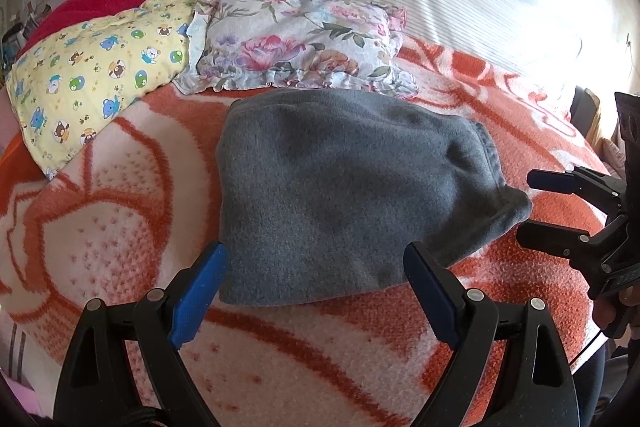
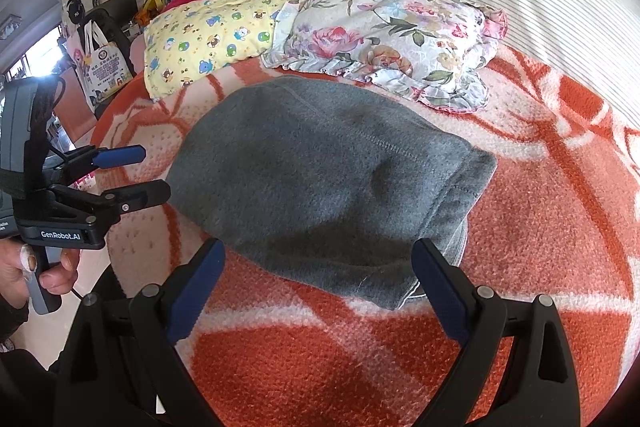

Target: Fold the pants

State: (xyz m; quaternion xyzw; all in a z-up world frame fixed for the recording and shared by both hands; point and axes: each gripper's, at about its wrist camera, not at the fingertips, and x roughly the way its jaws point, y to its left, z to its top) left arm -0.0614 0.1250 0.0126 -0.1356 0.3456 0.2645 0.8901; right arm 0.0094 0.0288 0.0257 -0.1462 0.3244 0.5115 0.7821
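Just ahead of the left hand-held gripper (image 1: 316, 275), pants (image 1: 344, 187) lie on the bed blanket (image 1: 120, 187), grey fleece, already folded down into a compact bundle. Both jaws of that gripper spread wide, nothing between them, tips at the bundle's near edge, one at each side of it. Right hand-held gripper (image 2: 320, 275) likewise released and empty, jaws wide, hanging over the near right corner of the bundle; seen from the left wrist it sits off to the right, tips just beside the protruding cuff-like corner, not clearly touching. A hand (image 2: 36, 267) grips the left tool's handle.

Beyond the pants, away from both grippers: floral pillow (image 1: 296, 39), yellow bear-print pillow (image 1: 96, 67), red blanket (image 1: 92, 3), striped headboard behind.

Step, my read: fold looks done or one fold short; grippers let go, checking or lining up. Layers at the right end are uneven, a hem edge peeks out underneath. Next move likely calls for either a last half-fold, pinching both near corners and carrying them across, or pressing flat. Need a grip on all layers, else the top one slides.
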